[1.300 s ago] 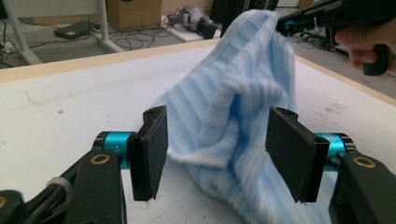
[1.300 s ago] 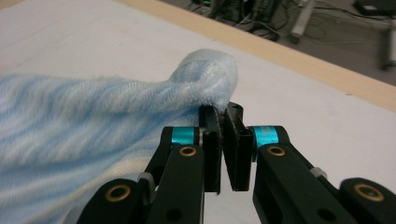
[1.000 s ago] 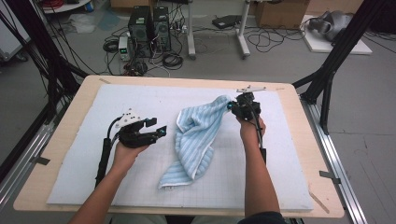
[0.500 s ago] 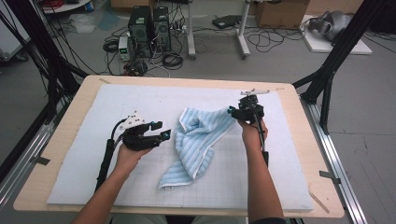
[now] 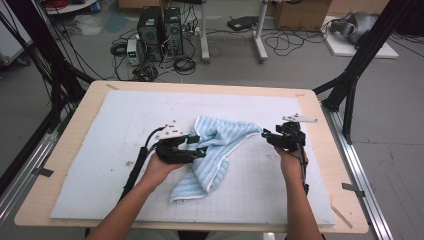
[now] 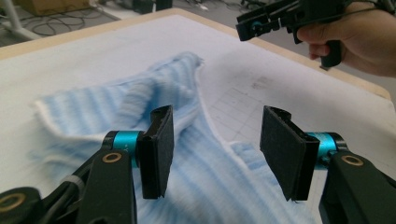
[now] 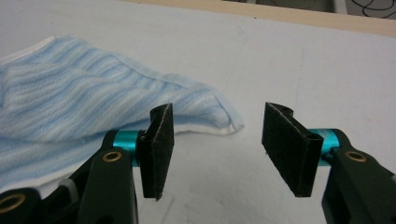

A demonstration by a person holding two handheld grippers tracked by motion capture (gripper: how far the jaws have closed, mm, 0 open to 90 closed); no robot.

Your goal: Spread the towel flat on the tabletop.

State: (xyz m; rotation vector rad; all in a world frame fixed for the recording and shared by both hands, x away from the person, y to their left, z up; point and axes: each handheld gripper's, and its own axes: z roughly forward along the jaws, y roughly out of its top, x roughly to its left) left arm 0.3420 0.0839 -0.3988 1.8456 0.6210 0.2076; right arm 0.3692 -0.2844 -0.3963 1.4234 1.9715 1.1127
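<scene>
The striped blue towel (image 5: 215, 150) lies crumpled on the white mat (image 5: 100, 130), between the left gripper (image 5: 196, 146) and the right gripper (image 5: 266, 135) (jaws just opened, its corner let go), both spread and empty, probably to grasp fresh corners for spreading it.

A crumpled blue striped towel (image 5: 215, 150) lies on the white mat (image 5: 100, 150) between both grippers.

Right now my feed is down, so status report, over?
Both grippers open, right gripper jaws just opened. Crumpled blue striped towel lies free on the mat, left gripper over it. Nothing obstructing.
</scene>
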